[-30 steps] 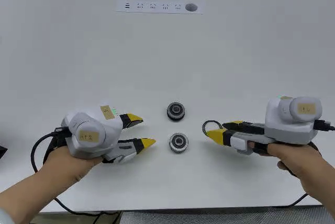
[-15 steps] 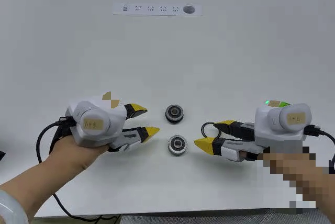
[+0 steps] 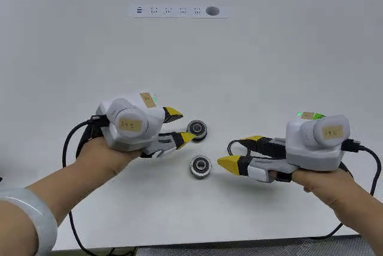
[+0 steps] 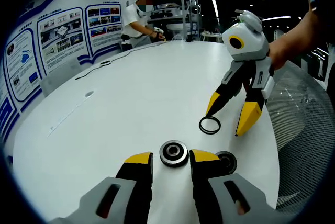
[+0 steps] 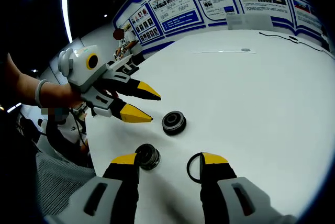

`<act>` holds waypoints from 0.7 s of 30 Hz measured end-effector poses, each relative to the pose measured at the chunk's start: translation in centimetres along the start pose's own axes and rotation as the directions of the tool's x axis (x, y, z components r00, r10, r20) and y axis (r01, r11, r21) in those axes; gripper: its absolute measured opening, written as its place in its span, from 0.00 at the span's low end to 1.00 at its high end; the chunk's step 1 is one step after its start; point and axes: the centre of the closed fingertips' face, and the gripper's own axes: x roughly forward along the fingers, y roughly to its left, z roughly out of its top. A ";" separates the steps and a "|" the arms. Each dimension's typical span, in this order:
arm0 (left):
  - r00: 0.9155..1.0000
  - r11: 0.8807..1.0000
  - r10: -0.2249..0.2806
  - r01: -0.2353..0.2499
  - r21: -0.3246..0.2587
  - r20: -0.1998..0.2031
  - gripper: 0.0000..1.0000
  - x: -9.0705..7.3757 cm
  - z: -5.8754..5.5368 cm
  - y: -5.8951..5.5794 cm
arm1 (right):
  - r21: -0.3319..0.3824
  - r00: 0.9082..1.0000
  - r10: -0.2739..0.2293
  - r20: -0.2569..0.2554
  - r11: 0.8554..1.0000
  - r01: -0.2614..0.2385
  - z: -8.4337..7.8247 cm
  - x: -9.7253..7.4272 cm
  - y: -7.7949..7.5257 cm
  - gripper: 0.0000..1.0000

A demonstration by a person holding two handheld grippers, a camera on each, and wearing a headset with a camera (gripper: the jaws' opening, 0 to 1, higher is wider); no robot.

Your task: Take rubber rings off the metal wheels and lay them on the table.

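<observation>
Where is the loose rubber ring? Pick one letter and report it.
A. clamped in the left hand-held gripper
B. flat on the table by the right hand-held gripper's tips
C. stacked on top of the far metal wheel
B: the black rubber ring lies flat on the white table at the tips of the open right hand-held gripper, apart from the far metal wheel.

Head cam: above & behind the left gripper (image 3: 184, 125) and right gripper (image 3: 234, 151), facing fwd/down at the table (image 3: 251, 76), mid-range. Each gripper cam: low behind its own jaws, close in, facing the other gripper across the wheels (image 3: 201, 166). All 3 views share the wheels & both tip pairs.
</observation>
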 end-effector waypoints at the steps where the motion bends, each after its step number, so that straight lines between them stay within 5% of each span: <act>1: 1.000 1.000 -0.005 0.005 0.003 -0.004 0.29 0.2 0.1 0.0 | -0.002 1.000 0.001 0.000 1.000 -0.001 0.0 0.0 0.1 0.47; 21: 0.998 0.998 -0.030 0.033 0.046 -0.060 0.21 2.4 -0.2 -0.4 | 0.011 1.000 0.002 0.007 1.000 -0.002 0.2 0.0 -0.1 0.45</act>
